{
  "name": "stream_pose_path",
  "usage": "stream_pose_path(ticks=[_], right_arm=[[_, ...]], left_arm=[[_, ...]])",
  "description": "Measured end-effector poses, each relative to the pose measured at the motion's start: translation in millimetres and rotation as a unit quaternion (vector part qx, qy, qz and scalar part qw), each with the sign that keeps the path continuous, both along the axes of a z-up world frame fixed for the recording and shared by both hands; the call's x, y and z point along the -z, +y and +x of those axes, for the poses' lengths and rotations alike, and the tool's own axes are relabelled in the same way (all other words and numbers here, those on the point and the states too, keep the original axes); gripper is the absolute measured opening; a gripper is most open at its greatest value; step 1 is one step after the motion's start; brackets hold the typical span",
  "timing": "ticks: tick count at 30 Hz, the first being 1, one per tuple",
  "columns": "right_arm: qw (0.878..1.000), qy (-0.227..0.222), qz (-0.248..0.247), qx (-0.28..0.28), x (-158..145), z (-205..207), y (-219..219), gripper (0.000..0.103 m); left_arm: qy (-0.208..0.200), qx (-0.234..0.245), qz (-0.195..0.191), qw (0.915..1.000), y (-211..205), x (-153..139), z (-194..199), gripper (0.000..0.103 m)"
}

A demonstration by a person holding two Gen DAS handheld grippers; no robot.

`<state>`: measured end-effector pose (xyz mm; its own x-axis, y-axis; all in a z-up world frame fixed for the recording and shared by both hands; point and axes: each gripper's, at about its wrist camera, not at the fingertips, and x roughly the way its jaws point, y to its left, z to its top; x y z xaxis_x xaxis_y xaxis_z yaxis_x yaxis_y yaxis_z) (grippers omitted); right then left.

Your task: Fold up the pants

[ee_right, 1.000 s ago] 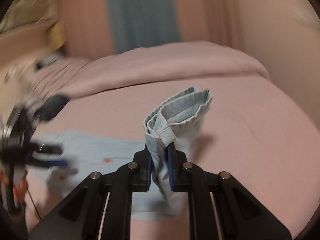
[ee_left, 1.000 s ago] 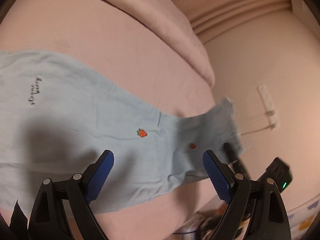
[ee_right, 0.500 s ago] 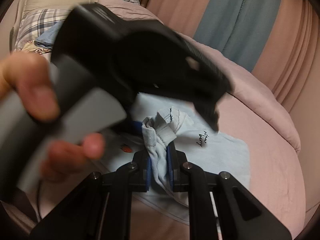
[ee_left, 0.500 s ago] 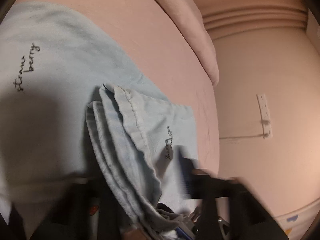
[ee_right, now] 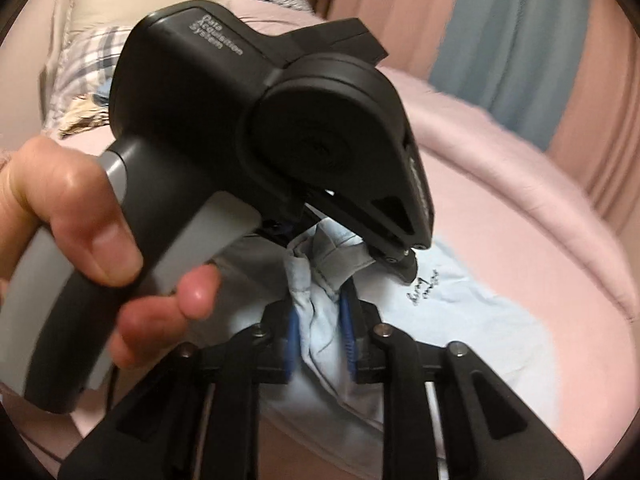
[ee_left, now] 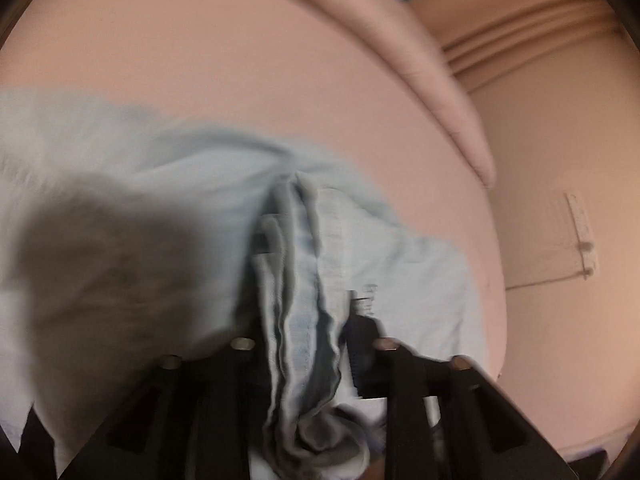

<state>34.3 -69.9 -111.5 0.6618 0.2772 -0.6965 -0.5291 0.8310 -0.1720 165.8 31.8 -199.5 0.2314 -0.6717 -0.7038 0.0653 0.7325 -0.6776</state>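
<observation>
Two grippers are met over the pale blue pants (ee_left: 168,184), whose bunched end has been brought over the flat part on the pink bed (ee_left: 240,60).

In the left wrist view, blurred, the left gripper (ee_left: 304,336) is seen nipped on gathered hem folds after its jaws reopened slightly. In the right wrist view, the right gripper (ee_right: 320,332) has just been easing its jaws; cloth is still pinched between the blue pads (ee_right: 293,340). Only this view shows the hand (ee_right: 68,248), pillows (ee_right: 80,60) and curtains (ee_right: 516,40). Flattening and releasing are judged left.
</observation>
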Motion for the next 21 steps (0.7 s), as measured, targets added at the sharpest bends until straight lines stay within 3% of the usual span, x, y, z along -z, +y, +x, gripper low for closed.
stream_pose_path(ticks=[1, 3, 6, 7, 9, 11, 13, 15, 17, 19, 20, 21], right_arm=[[1.000, 0.028, 0.003, 0.003, 6.4, 5.2, -0.8, 0.034], [0.997, 0.069, 0.030, 0.006, 7.3, 8.2, -11.4, 0.034], [0.993, 0.083, 0.083, 0.004, -17.6, -3.9, -50.1, 0.034], [0.991, 0.082, 0.106, 0.009, -30.2, -7.5, -69.2, 0.034], [0.988, 0.076, 0.133, 0.031, -49.3, -5.7, -99.5, 0.034], [0.985, 0.069, 0.146, 0.066, -61.8, -3.0, -128.8, 0.034], [0.985, 0.054, 0.121, 0.106, -61.3, -2.9, -153.3, 0.033], [0.985, 0.058, 0.098, 0.133, -55.1, -9.8, -149.8, 0.027], [0.981, 0.073, 0.100, 0.146, -45.5, -4.1, -153.8, 0.025], [0.978, 0.095, 0.092, 0.159, -31.3, 6.4, -147.4, 0.023], [0.978, 0.100, 0.083, 0.160, -23.3, 7.9, -152.6, 0.023], [0.979, 0.103, 0.067, 0.163, -17.9, 8.8, -150.7, 0.022]], left_arm=[[0.012, -0.008, -0.020, 0.9997, 7.9, 1.8, -0.3, 0.026], [0.008, -0.014, -0.006, 0.9998, 17.0, -8.0, -2.8, 0.036], [-0.044, -0.016, 0.046, 0.9978, 29.4, -37.2, -18.5, 0.060], [-0.070, -0.022, 0.067, 0.9951, 32.7, -49.9, -25.2, 0.061], [-0.096, -0.021, 0.069, 0.9928, 32.3, -65.3, -33.2, 0.061], [-0.109, -0.012, 0.046, 0.9930, 18.0, -76.9, -37.0, 0.061], [-0.110, 0.009, 0.015, 0.9938, -6.3, -79.7, -38.5, 0.061], [-0.105, 0.032, 0.005, 0.9939, -30.4, -73.8, -38.7, 0.061], [-0.102, 0.050, 0.031, 0.9931, -53.6, -57.2, -38.2, 0.061], [-0.101, 0.049, 0.097, 0.9890, -64.1, -35.6, -37.5, 0.061], [-0.091, 0.042, 0.125, 0.9871, -52.6, -22.8, -39.1, 0.053], [-0.090, 0.033, 0.133, 0.9865, -45.3, -17.1, -39.7, 0.029]])
